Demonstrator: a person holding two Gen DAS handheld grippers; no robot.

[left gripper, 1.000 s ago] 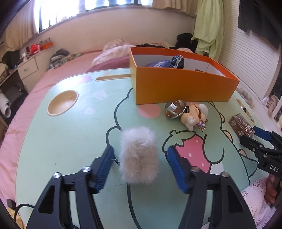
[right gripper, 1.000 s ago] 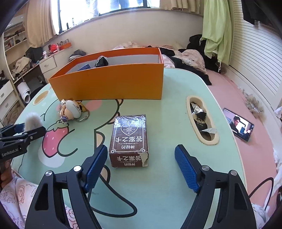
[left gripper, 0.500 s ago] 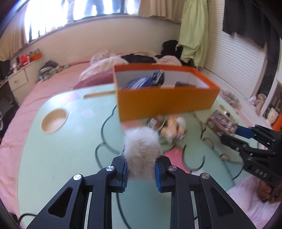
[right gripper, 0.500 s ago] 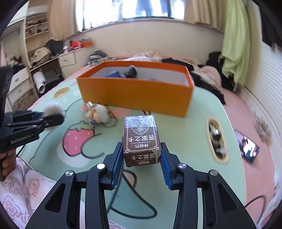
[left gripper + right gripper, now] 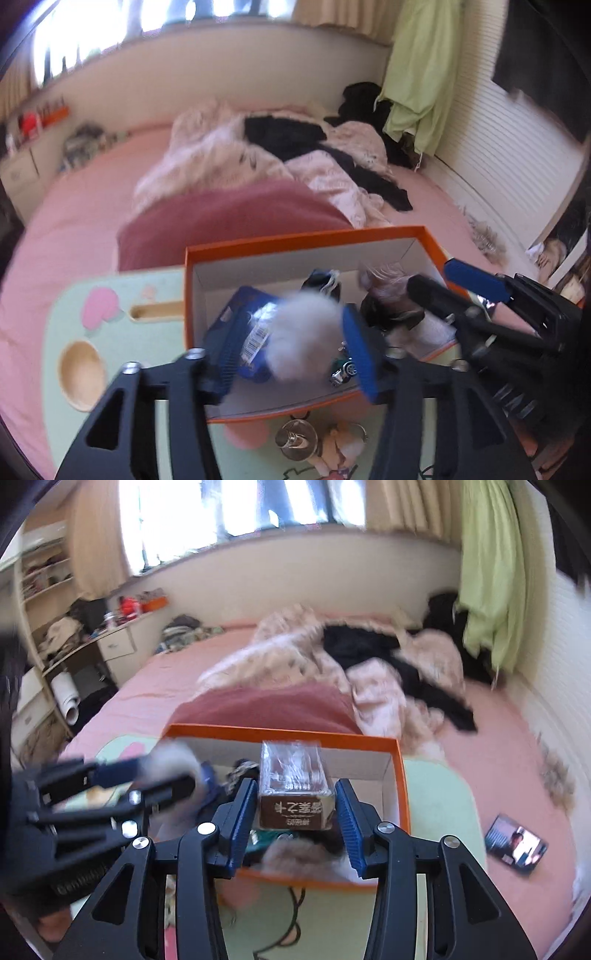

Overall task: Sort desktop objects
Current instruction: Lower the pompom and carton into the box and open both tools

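**Both grippers over the orange box**

The left gripper (image 5: 295, 350) hangs above the open orange box (image 5: 306, 236), its blue pads spread apart, with the white fur ball (image 5: 301, 334) between them, against the right-hand pad; whether that pad alone carries it cannot be told through the blur. The right gripper (image 5: 295, 812) also reaches over the box (image 5: 402, 775), its pads set close on either side of the brown card box (image 5: 293, 788), which sits upright between them; a sliver of gap shows on the right side, so a firm clamp cannot be confirmed.

Inside the box lie a blue packet (image 5: 247, 332), dark items and a small toy car (image 5: 345, 369), leaving bare white floor only along the near wall and far left corner. The two grippers crowd the box side by side, the right gripper's fingers (image 5: 476, 280) crossing its right-hand rim.

The box stands on a mint-green table (image 5: 59, 321) printed with cartoon shapes, with a round recess (image 5: 79, 374) and a slot (image 5: 155, 312) at its left. A doll keychain (image 5: 332, 446) lies on the table just in front of the box's near wall. Beyond the table is a pink bed (image 5: 155, 675) strewn with clothes, and a phone (image 5: 515, 843) lies to the right.
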